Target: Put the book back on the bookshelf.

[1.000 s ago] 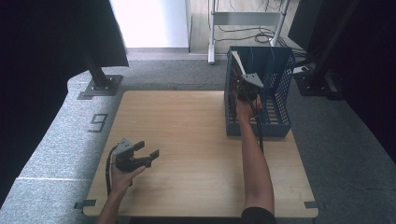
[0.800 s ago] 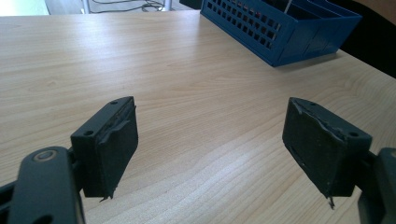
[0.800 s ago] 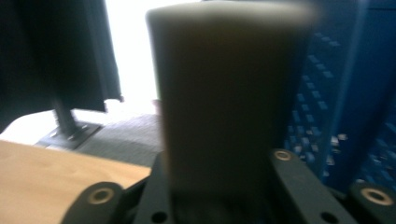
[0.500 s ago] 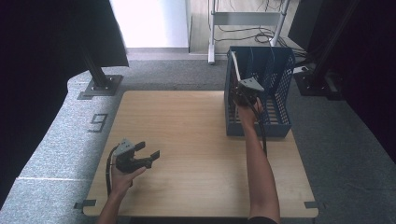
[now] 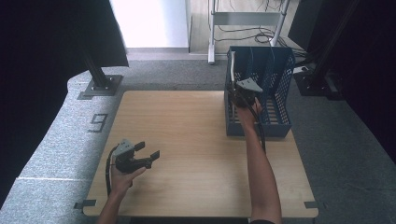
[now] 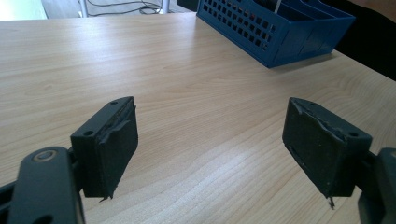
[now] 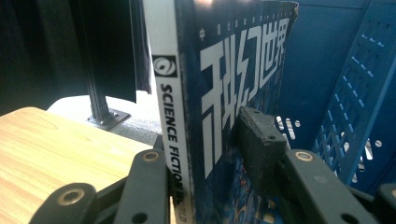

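Observation:
A magazine (image 7: 224,70) with a dark blue cover and a white spine reading "SCIENCE FICTION WORLD" stands upright in the left slot of a blue mesh file rack (image 5: 275,107) at the table's back right. My right gripper (image 5: 243,91) is shut on its lower part, with one pad (image 7: 257,135) against the cover and the other jaw behind the spine; the gripper's middle (image 7: 205,135) lies on the magazine. In the high view the white spine (image 5: 232,63) rises above the rack wall. My left gripper (image 5: 148,150) rests open near the front left, empty (image 6: 215,140).
The wooden table (image 5: 187,130) has bare surface between the two hands. The rack (image 6: 280,32) shows far off in the left gripper view. A black stand foot (image 5: 100,86) and a painted 9 (image 5: 98,122) lie on the grey floor at left.
The magazine has tipped from a slant to nearly upright against the rack's left side, with the right gripper shifting slightly left with it. The left gripper has stayed still.

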### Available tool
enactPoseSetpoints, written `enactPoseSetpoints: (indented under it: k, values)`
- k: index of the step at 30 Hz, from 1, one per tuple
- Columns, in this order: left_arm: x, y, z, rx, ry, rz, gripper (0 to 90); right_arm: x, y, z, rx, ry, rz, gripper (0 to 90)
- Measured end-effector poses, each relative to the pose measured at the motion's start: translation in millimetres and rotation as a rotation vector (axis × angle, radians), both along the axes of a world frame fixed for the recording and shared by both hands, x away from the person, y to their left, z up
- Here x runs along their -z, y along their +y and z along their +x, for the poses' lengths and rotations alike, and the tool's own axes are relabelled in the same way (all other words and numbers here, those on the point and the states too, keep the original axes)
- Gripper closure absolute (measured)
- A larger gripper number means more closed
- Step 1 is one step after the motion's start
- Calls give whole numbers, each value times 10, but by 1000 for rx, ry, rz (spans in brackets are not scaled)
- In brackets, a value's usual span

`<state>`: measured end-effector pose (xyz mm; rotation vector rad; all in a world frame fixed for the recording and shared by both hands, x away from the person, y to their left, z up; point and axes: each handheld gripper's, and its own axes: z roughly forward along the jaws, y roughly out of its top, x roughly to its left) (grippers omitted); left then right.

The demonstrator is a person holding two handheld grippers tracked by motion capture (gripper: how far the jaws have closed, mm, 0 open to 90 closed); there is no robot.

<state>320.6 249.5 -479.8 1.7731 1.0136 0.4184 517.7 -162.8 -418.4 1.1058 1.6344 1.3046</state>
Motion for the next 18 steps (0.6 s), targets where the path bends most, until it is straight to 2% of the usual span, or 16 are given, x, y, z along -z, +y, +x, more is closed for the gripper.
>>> enactPoseSetpoints:
  k: [5,18]
  values:
    - [-4,19,2,-4,-2,-4,181,2,-19,-2,3,7,19,620]
    - [3,-23,1,6,1,6,181,-17,-100,-87,14,3,24,511]
